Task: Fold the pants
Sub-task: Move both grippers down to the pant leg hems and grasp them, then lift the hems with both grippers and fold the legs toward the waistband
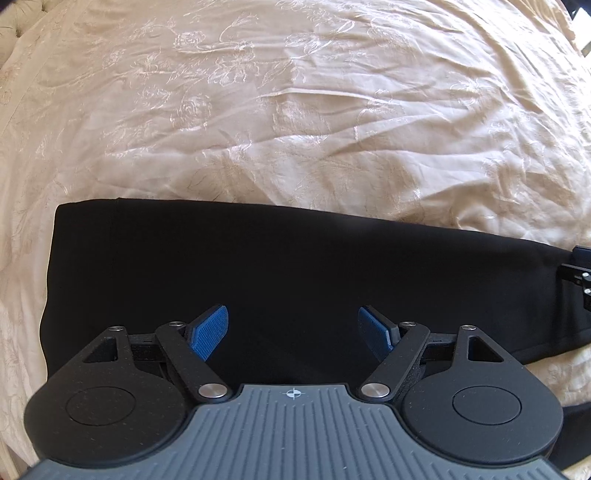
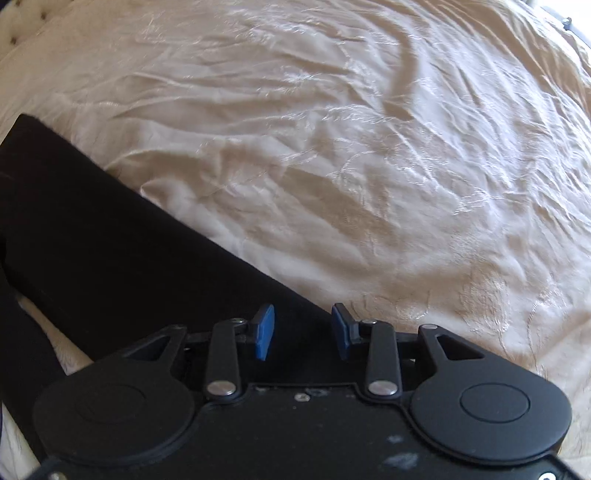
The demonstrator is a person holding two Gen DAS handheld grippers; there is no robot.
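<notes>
Black pants [image 1: 280, 266] lie flat on a cream bedspread [image 1: 295, 110], one leg running left to right across the left wrist view, its hem at the left. My left gripper [image 1: 293, 332] is open wide above the leg, blue pads [image 1: 210, 332] apart and empty. In the right wrist view the same leg [image 2: 110, 240] runs diagonally from upper left down to the fingers. My right gripper [image 2: 303, 330] is open, narrower, over the leg's edge, holding nothing. The right gripper also shows at the right edge of the left wrist view [image 1: 580, 273]. A second leg [image 2: 22, 332] lies at the lower left.
The wrinkled embroidered bedspread [image 2: 369, 166] fills everything beyond the pants. A tufted headboard [image 1: 18, 22] shows at the top left corner. The bed edge and a dark object [image 1: 580, 22] show at the top right.
</notes>
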